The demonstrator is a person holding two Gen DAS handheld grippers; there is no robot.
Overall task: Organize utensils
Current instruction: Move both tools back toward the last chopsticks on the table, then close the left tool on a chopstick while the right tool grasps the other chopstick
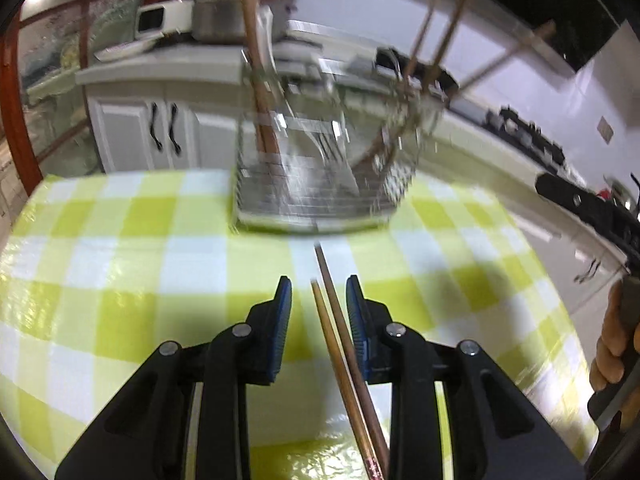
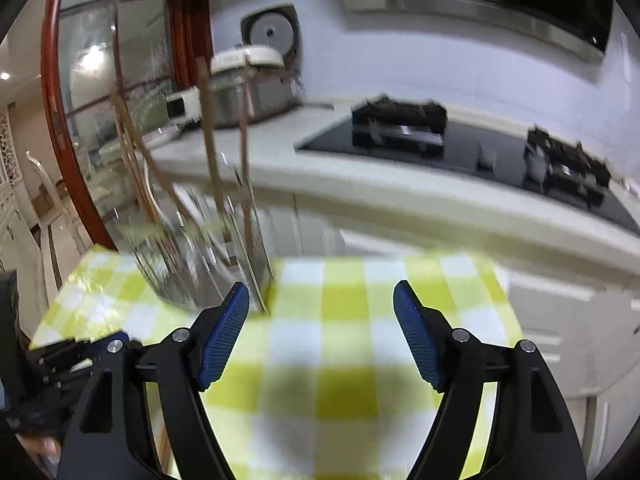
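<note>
Left wrist view: the left gripper [image 1: 319,296] hangs low over the tabletop [image 1: 120,280], which is covered in a yellow-green and white checked cloth. Its blue-padded fingers stand apart, and a pair of chopsticks [image 1: 340,344] lies on the cloth in the gap between them, nearer the right-hand pad. Whether that pad touches the sticks cannot be told, but the gripper is released, not clamped on them. The tips point away toward a metal utensil rack [image 1: 316,184] standing further back on the cloth, blurred. Several chopsticks already stand in it: a pair upright in the left part [image 1: 256,80], and others leaning at angles in the right part [image 1: 424,48]. At the right edge a hand [image 1: 612,344] holds the handle of the other tool.

Right wrist view: the right gripper [image 2: 321,300] is spread wide with nothing between its pads, over bare checked cloth. The rack [image 2: 208,264] sits ahead and to the left, just beyond the left fingertip, with chopsticks sticking up out of it [image 2: 210,140]. A kitchen counter with a gas hob [image 2: 460,140] lies behind.

Judged from this, the sorting looks well along: most sticks are in the rack, and the pair under the left gripper is the only loose item in sight. That pair remains to be gripped, lifted and stood in a compartment.
</note>
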